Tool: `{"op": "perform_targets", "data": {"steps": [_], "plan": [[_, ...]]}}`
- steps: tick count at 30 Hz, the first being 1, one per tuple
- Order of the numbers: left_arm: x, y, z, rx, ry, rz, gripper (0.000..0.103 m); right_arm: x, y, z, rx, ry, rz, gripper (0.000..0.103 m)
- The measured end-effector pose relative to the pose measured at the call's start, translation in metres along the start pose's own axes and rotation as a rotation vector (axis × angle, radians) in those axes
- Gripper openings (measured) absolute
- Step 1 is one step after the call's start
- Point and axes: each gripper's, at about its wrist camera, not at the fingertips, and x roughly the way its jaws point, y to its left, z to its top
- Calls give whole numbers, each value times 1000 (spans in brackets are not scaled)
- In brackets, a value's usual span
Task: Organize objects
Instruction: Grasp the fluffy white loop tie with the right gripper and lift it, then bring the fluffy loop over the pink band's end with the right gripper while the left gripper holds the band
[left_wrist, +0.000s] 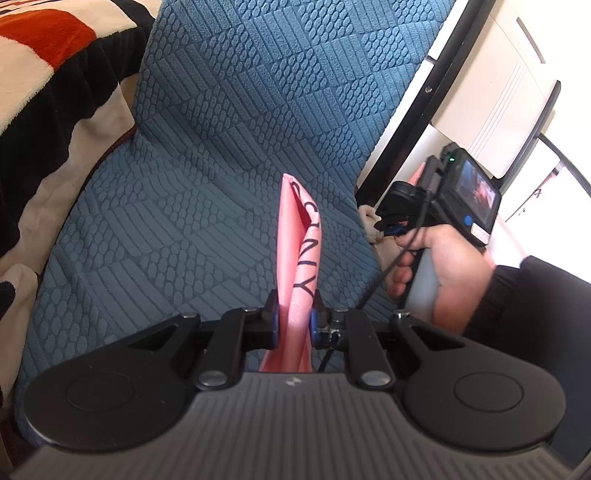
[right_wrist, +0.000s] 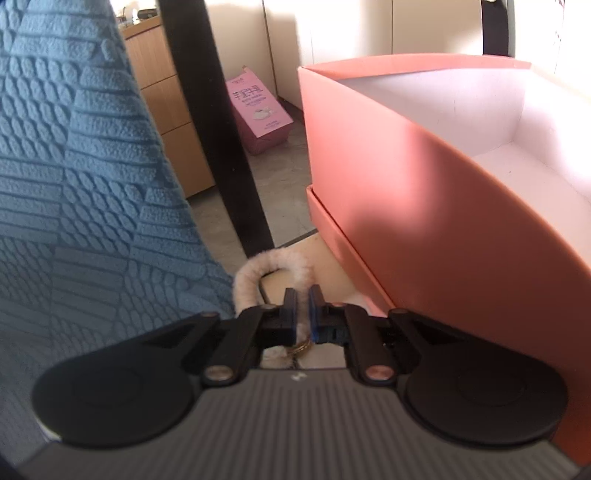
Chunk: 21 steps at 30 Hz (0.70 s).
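Left wrist view: a folded pink cloth (left_wrist: 300, 266) with dark lettering is clamped between the pads of the left gripper (left_wrist: 294, 325) and is held upright above a blue textured cover (left_wrist: 207, 155). A striped blanket (left_wrist: 48, 74) is seen at the left. The right hand (left_wrist: 439, 273) is wrapped around the other tool's handle. In the right wrist view, the right gripper (right_wrist: 300, 314) is closed on a fluffy beige loop (right_wrist: 258, 269) with a gold ring (right_wrist: 301, 349), just beside an open orange box (right_wrist: 424, 206). A pink carton (right_wrist: 258, 110) stands on the floor behind.
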Motion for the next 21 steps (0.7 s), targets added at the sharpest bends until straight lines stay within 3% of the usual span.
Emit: {"op": "perform_targets", "data": {"steps": [13, 21], "plan": [[1, -4, -3, 41, -14, 33, 17, -105, -24, -6, -67, -11, 248, 8], [2, -7, -7, 76, -9, 64, 17, -169, -27, -11, -20, 79, 494, 8]]}}
